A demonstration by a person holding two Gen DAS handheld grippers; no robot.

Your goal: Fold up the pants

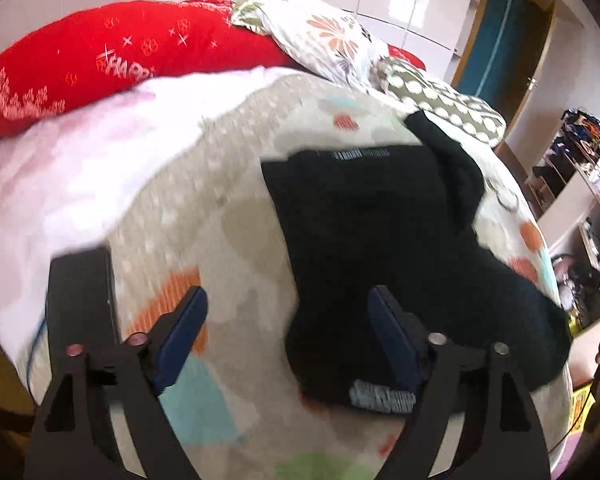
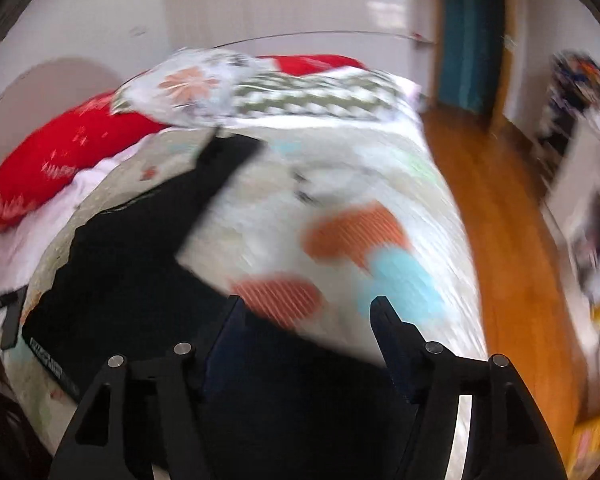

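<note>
Black pants (image 1: 380,232) lie partly folded on a patterned bedspread (image 1: 220,232), with a striped waistband label at the near edge. My left gripper (image 1: 288,336) is open above the bed, its right finger over the pants' near left edge, holding nothing. In the right wrist view the pants (image 2: 132,280) spread across the left and lower part, one leg reaching toward the pillows. My right gripper (image 2: 304,320) is open just above the pants' edge, with black cloth under and between its fingers; this view is blurred.
A red pillow (image 1: 112,64) and floral pillows (image 1: 324,36) lie at the bed's head. A dark flat object (image 1: 80,300) lies at the left. The wooden floor (image 2: 500,220) and cluttered shelves (image 1: 580,152) are to the right of the bed.
</note>
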